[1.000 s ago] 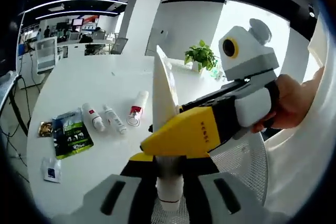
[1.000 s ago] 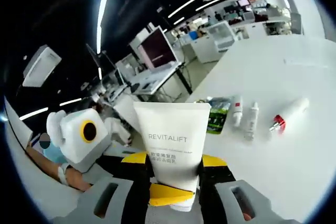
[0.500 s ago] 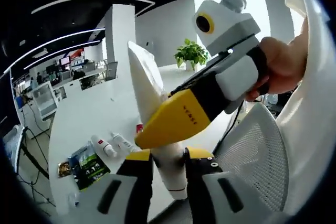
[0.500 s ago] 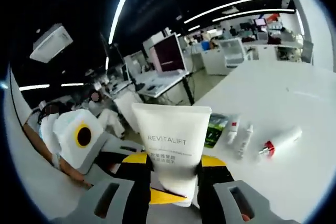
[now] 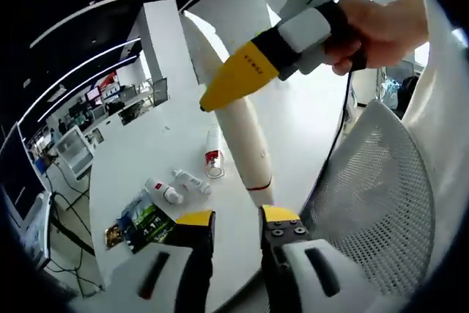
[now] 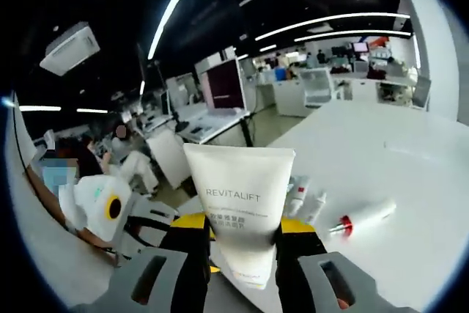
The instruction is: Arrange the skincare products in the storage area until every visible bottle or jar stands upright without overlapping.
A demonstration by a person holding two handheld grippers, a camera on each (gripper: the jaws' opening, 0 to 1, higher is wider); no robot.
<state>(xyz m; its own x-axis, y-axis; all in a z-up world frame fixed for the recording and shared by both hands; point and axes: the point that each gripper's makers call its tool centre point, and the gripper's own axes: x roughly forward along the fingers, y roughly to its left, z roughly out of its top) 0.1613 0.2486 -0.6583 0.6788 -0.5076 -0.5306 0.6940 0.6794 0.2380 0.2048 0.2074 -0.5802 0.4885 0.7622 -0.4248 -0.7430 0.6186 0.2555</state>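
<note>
The right tongs (image 6: pixel 238 243) are clamped on a smooth white squeeze tube (image 6: pixel 239 203) printed REVITALIFT, its flat crimped end raised and its lower end hidden between the yellow-tipped jaws. In the left gripper view the same tube (image 5: pixel 242 137) appears edge-on as a long, tapering white shape with a thin red band near its cap, held high by the right tongs (image 5: pixel 245 78) in a person's hand (image 5: pixel 374 23). The left tongs (image 5: pixel 236 223) stand released, jaws parted just below the tube's cap and not touching it.

On the glossy white surface (image 5: pixel 146 152), several products lie on their sides: a slim white cylinder with a red collar (image 5: pixel 213 159), and beside it two smaller white bottles, one with a red mark (image 5: pixel 164 191) and a slimmer one (image 5: pixel 192 181). Toward the surface's near edge lies a flat, dark green glossy sachet (image 5: pixel 144 218); its print is too small to read. A white mesh chair back (image 5: pixel 374 203) curves along the surface's edge, partly cut off.
</note>
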